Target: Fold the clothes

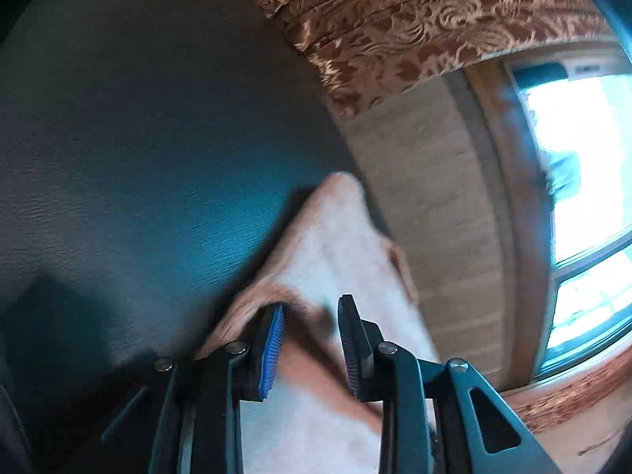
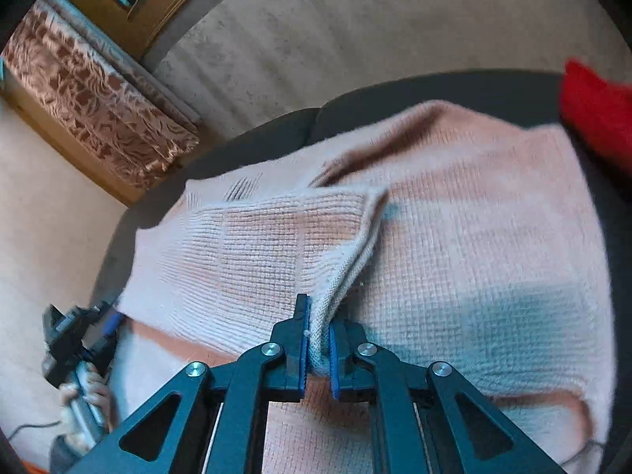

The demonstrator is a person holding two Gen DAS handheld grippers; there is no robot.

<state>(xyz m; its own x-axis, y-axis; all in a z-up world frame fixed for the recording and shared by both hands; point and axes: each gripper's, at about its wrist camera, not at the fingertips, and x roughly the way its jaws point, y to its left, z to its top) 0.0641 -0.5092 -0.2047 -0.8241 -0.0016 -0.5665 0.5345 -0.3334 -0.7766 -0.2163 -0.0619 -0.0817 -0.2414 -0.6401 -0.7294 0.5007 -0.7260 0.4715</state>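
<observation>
On a dark sofa (image 2: 276,134), pink knit (image 2: 474,237), right tool (image 2: 318,339) clamping its fold, left tool (image 1: 310,339) apart, patterned curtain (image 1: 414,19)

No text, label, brand or number can be read anywhere (both views partly blurred)

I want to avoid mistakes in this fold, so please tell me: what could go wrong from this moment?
1. The left gripper has pads on both sides of the pink knitted sweater edge but a gap remains; lifting now may drop that corner.
2. The right gripper pinches only a thin fold; a hard pull could stretch the loose knit or let it slip out.
3. The red cloth touches the sweater's far corner and might be dragged along.
</observation>
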